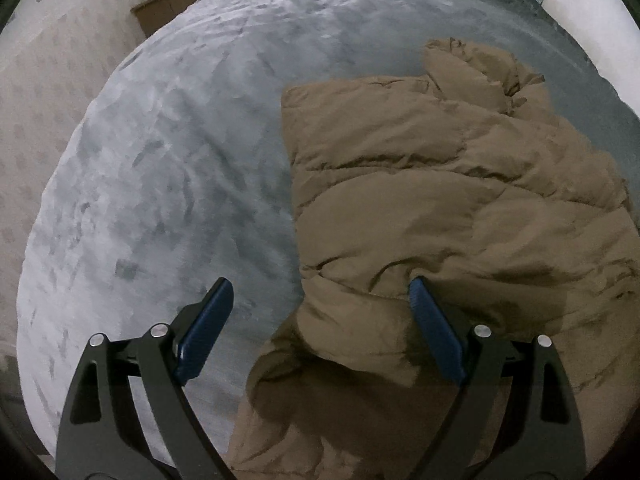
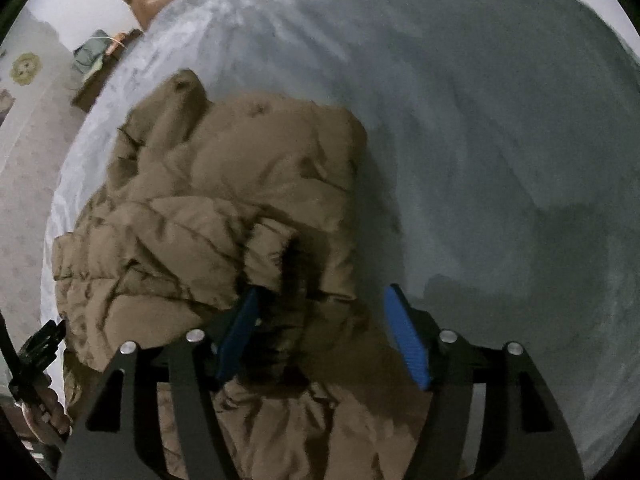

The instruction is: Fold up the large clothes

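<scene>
A brown puffer jacket (image 1: 440,200) lies crumpled on a grey-blue bedspread (image 1: 180,160). My left gripper (image 1: 320,284) points down at the jacket's near left edge and stands wide open. Its right pad (image 1: 436,328) rests against the fabric and its left pad (image 1: 208,328) hangs over bare bedspread. In the right wrist view the jacket (image 2: 224,184) fills the left half. My right gripper (image 2: 322,292) is open over the jacket's near right part. A dark fold lies between its pads, the left pad (image 2: 240,336) is tucked against the cloth and the right pad (image 2: 406,336) is free.
The bedspread (image 2: 480,140) stretches bare to the right of the jacket. Wooden furniture (image 1: 168,12) and patterned floor (image 1: 52,100) lie beyond the bed's left edge. A hand (image 2: 50,408) holding the other black tool shows at the lower left of the right wrist view.
</scene>
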`<state>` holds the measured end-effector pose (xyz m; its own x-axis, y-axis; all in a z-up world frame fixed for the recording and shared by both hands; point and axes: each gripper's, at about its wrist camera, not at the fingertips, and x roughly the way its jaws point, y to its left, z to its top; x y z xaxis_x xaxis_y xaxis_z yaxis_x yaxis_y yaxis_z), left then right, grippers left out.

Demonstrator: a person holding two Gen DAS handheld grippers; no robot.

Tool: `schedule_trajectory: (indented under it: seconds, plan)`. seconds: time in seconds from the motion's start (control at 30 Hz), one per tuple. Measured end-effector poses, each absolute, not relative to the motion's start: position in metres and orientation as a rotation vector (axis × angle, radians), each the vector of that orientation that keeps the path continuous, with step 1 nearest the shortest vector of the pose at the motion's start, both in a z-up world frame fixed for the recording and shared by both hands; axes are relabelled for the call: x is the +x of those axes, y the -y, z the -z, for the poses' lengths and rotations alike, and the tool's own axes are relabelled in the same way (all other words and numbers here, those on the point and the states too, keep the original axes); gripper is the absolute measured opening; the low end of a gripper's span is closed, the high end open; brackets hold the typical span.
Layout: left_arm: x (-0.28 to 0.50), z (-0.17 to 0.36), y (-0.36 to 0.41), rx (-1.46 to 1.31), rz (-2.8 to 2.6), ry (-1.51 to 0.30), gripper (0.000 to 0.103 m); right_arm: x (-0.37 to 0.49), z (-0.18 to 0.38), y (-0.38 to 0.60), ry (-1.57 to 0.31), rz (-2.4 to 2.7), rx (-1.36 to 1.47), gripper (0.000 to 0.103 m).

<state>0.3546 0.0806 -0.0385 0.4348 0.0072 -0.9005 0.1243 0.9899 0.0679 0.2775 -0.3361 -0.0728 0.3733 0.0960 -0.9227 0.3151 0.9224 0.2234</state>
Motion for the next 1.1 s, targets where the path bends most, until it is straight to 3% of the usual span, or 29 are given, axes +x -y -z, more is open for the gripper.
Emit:
schedule_trajectory:
  seconds: [0.17, 0.27, 0.37, 0.43, 0.5, 0.57, 0.6, 0.83, 1.07, 1.1]
  plan:
    - [0.359, 0.042, -0.079, 0.168, 0.050, -1.115, 0.090, 0.278, 0.045, 0.312, -1.086, 0.146, 0.223, 0.067]
    - [0.362, 0.045, -0.082, 0.154, 0.047, -1.126, 0.091, 0.288, 0.054, 0.304, -1.145, 0.125, 0.197, 0.075]
    - [0.364, 0.049, -0.082, 0.152, 0.042, -1.136, 0.092, 0.293, 0.073, 0.303, -1.203, 0.106, 0.228, 0.075]
    - [0.362, 0.048, -0.084, 0.156, 0.042, -1.133, 0.092, 0.292, 0.076, 0.299, -1.186, 0.109, 0.228, 0.069]
    - [0.362, 0.047, -0.083, 0.167, 0.038, -1.128, 0.092, 0.289, 0.070, 0.292, -1.151, 0.096, 0.177, 0.038]
    - [0.365, 0.045, -0.079, 0.185, 0.024, -1.116, 0.092, 0.286, 0.060, 0.281, -1.106, 0.100, 0.057, 0.026]
    - [0.364, 0.042, -0.080, 0.195, 0.010, -1.103, 0.092, 0.284, 0.049, 0.274, -1.062, 0.099, -0.020, 0.004]
    - [0.361, 0.019, -0.088, 0.173, -0.012, -1.055, 0.095, 0.291, -0.014, 0.266, -0.813, 0.193, -0.196, 0.004]
    - [0.359, 0.015, -0.090, 0.140, 0.001, -1.061, 0.095, 0.319, 0.045, 0.299, -1.006, 0.334, -0.214, 0.010]
    - [0.359, 0.014, -0.092, 0.135, -0.005, -1.060, 0.095, 0.313, 0.048, 0.304, -0.999, 0.374, -0.227, 0.018]
